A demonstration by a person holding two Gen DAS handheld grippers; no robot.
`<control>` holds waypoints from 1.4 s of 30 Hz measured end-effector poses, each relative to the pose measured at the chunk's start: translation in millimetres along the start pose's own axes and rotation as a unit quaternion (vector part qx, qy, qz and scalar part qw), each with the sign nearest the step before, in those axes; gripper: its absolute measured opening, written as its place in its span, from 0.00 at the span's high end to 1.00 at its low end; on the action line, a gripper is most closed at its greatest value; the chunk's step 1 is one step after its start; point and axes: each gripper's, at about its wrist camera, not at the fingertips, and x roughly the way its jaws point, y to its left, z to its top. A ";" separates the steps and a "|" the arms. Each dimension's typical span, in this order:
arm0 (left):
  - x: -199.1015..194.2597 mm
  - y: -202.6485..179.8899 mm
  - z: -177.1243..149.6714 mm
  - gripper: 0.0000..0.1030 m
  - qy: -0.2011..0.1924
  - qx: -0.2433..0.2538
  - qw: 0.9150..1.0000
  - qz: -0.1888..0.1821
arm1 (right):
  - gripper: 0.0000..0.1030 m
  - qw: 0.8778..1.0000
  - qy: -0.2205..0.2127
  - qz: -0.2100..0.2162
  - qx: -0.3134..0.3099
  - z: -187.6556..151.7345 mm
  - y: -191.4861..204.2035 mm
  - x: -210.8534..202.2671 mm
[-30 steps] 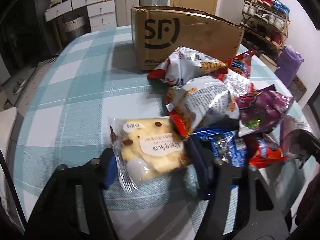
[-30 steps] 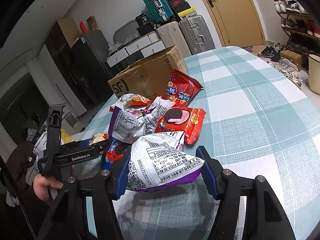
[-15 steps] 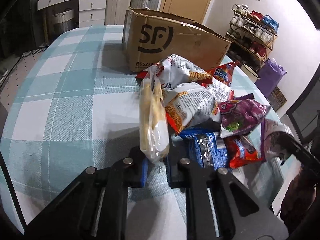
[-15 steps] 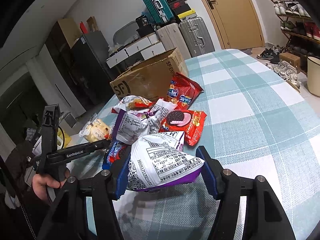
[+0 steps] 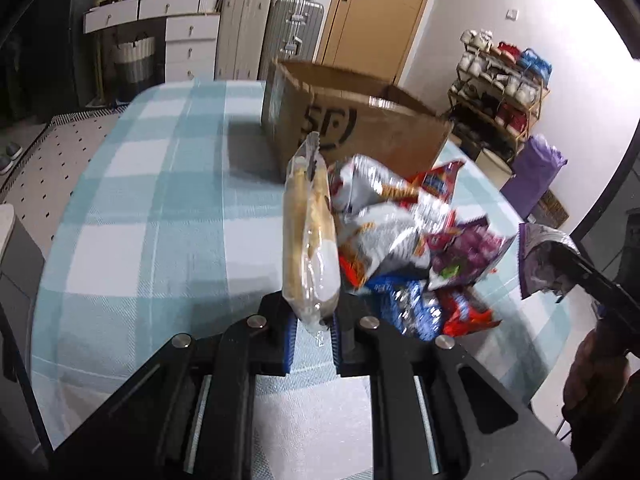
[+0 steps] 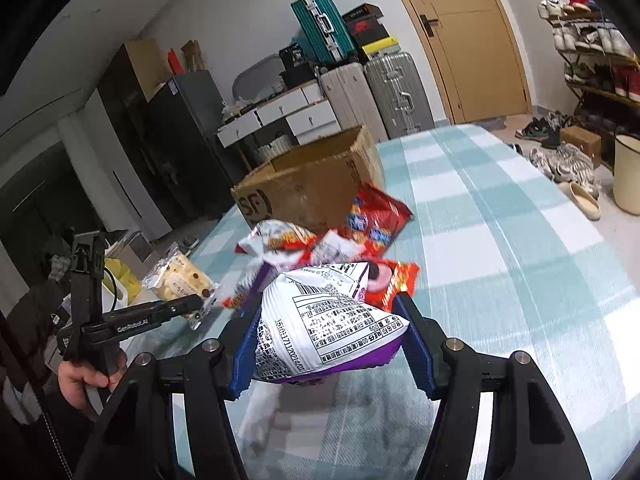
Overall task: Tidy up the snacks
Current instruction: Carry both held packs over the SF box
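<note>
My left gripper [image 5: 313, 330] is shut on a clear packet of yellow bread [image 5: 310, 240] and holds it edge-on above the table; the packet also shows in the right wrist view [image 6: 180, 280]. My right gripper [image 6: 332, 344] is shut on a white and purple snack bag [image 6: 328, 320], lifted off the table; the bag shows in the left wrist view [image 5: 540, 256]. A pile of snack bags [image 5: 404, 236] lies in front of an open cardboard box [image 5: 352, 124], which also shows in the right wrist view [image 6: 308, 184].
The table wears a teal and white checked cloth [image 5: 160, 200]. Suitcases [image 6: 380, 88], drawers [image 5: 188, 44] and a shoe rack [image 5: 500, 80] stand around the room. A red biscuit bag [image 6: 376, 216] lies beside the box.
My left gripper shut on the bread packet, turned it on edge and lifted it off the table. My right gripper has raised the white and purple bag.
</note>
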 end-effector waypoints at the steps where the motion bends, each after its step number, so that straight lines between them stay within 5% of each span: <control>1: -4.5 0.0 4.0 0.89 -0.006 0.000 1.000 -0.001 | 0.39 1.000 -0.003 0.001 -0.003 3.6 1.8 -0.2; 23: -1.5 -53.5 162.4 0.89 -0.014 0.088 0.994 -0.063 | 0.39 0.996 -0.035 0.069 -0.050 150.5 55.9 49.3; 33: 64.9 -70.4 228.3 0.89 0.025 0.095 0.993 -0.066 | 0.39 0.997 -0.010 0.076 -0.027 205.6 41.9 110.6; 42: 126.8 -72.8 247.6 0.89 0.051 0.110 0.991 -0.059 | 0.39 0.998 0.025 0.062 -0.015 215.8 19.9 177.5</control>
